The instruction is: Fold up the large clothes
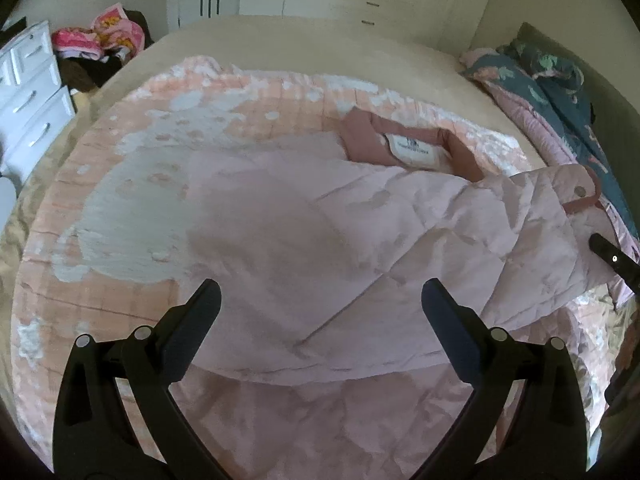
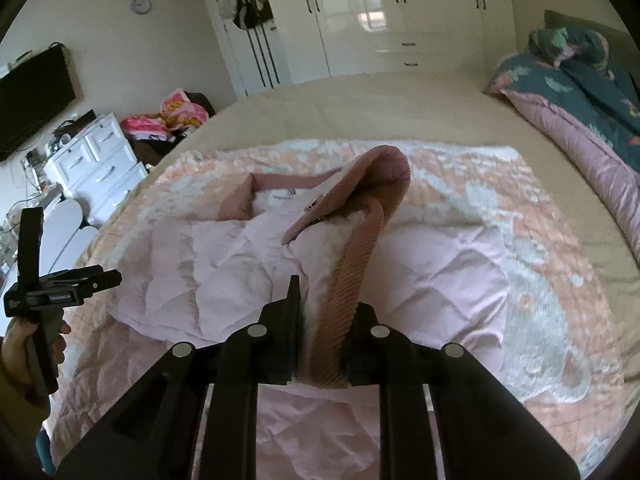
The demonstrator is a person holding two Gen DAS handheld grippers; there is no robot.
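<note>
The left gripper (image 1: 320, 300) hangs with its jaws wide apart above the pale pink quilted jacket (image 1: 312, 232), nothing between its fingers. Ahead of it the jacket lies low and flat; only the raised dusty-pink collar (image 1: 400, 136) stands up at the far end. To its right, the lifted sleeve (image 1: 556, 216) blocks the way, with the right gripper (image 2: 324, 304) clamped on the ribbed cuff (image 2: 344, 292). Beyond the peach blanket (image 1: 132, 168) the beige bedsheet (image 2: 392, 108) is bare up to the white wardrobes (image 2: 400, 12). The rolled teal floral duvet (image 2: 592, 80) walls off the right edge; the white drawer unit (image 2: 100, 168) and a clothes pile (image 2: 168, 120) crowd the left.
</note>
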